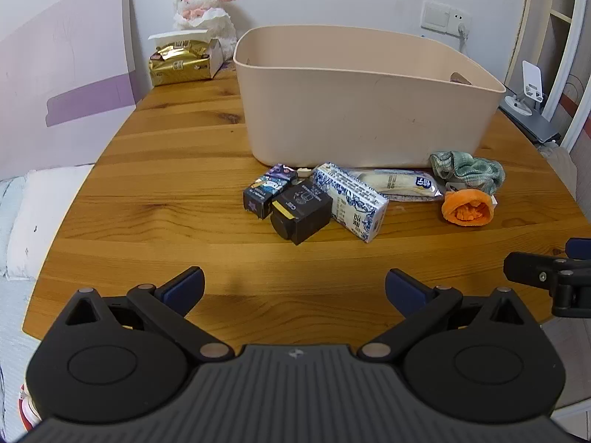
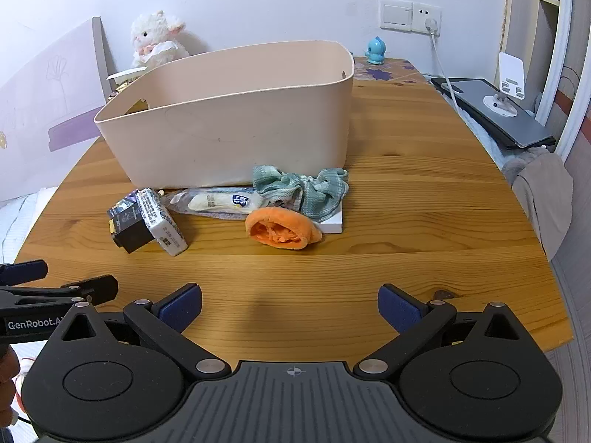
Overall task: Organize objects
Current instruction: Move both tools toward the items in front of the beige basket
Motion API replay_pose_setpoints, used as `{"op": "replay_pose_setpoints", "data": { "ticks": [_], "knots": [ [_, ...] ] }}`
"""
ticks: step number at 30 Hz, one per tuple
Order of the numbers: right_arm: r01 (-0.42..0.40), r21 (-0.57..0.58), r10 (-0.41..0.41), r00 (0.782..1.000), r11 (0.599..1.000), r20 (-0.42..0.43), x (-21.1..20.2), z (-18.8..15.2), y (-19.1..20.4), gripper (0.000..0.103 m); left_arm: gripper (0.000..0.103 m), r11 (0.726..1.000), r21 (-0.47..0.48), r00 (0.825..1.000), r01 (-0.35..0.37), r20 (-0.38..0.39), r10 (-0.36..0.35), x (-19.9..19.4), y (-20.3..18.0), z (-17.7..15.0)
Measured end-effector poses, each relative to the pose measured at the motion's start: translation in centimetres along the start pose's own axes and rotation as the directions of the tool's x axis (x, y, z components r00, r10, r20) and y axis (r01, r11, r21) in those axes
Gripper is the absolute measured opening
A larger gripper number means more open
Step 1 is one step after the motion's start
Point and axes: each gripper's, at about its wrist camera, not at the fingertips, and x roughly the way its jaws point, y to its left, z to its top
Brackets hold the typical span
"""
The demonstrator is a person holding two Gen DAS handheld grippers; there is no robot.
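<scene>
Soft, even indoor light, both my views sharp.

Ahead of my left gripper (image 1: 294,289) and right gripper (image 2: 290,308) the table (image 1: 166,192) shows a dim shadow between the fingers. The fisheye bows the table's edges and darkens the corners. The gold pack (image 1: 179,61) far ahead-left glints.

- 1 beige bin (image 1: 365,110) on the wooden table (image 1: 166,199)
- 3 small boxes: 1 dark purple box (image 1: 267,190), 1 black box (image 1: 301,212), 1 blue-white carton (image 1: 351,199)
- 1 clear snack packet (image 1: 399,184)
- 2 cloth items: 1 green cloth (image 1: 469,170), 1 orange cloth (image 1: 467,208)
- 1 flat white box (image 2: 332,223), under the cloths
- 1 plush lamb (image 1: 205,7)
- 1 gold pack (image 1: 179,61)
- 1 blue figurine (image 2: 376,51)
- 1 laptop (image 2: 506,114) w/ 1 white stand (image 2: 508,85)
- 2 grippers: left gripper (image 1: 294,289), right gripper (image 2: 290,304)
</scene>
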Motion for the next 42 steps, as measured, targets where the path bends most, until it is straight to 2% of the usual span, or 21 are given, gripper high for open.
{"op": "replay_pose_setpoints", "data": {
  "ticks": [42],
  "knots": [
    [0.045,-0.025,-0.045,0.999,0.999,0.006,0.8,1.5,-0.2,0.103,0.103,1.0,-0.005,1.0,0.015,0.016,-0.015,1.2,0.9,1.1]
  ]
}}
